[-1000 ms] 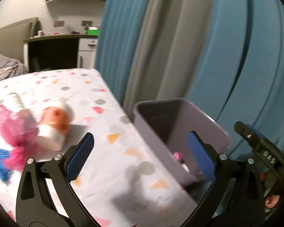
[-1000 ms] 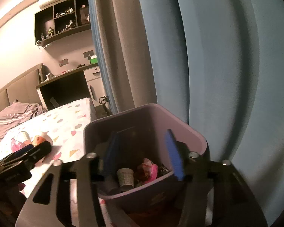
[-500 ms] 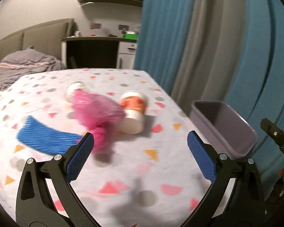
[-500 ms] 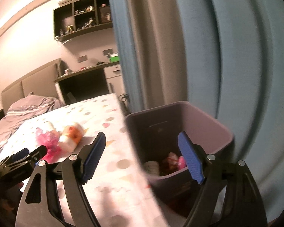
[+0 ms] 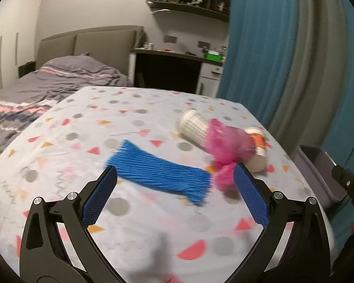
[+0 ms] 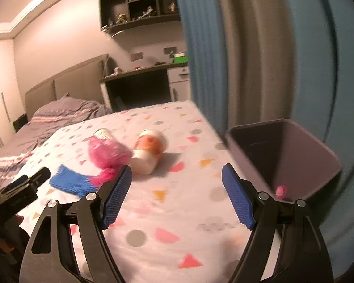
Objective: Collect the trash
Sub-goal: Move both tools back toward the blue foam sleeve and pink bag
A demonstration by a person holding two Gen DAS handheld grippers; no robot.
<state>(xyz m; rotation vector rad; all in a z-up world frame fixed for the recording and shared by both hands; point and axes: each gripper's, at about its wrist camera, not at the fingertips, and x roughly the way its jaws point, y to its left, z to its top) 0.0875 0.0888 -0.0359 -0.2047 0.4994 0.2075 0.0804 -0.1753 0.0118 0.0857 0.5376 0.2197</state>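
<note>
Both grippers are hovering over the table (image 5: pixel 59 146) with jaws spread wide, holding nothing. The left gripper (image 5: pixel 174 198) is facing the blue strip (image 5: pixel 160 172); the pink net (image 5: pixel 226 146) and two cups (image 6: pixel 148 151) are lying just beyond, touching one another. The bin (image 6: pixel 295 155) is standing at the table's right edge. Recommended: straddle the strip across its narrow width, press down, then close fully, since flat material is likely slipping.

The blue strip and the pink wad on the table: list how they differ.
The blue strip lies flat and stretched out long; the pink wad is bunched into a puffy clump. The blue strip touches no cup, while the pink wad leans against the white cup and the orange cup. Both are soft trash on the spotted tablecloth, outside the purple bin, ends touching.
</note>
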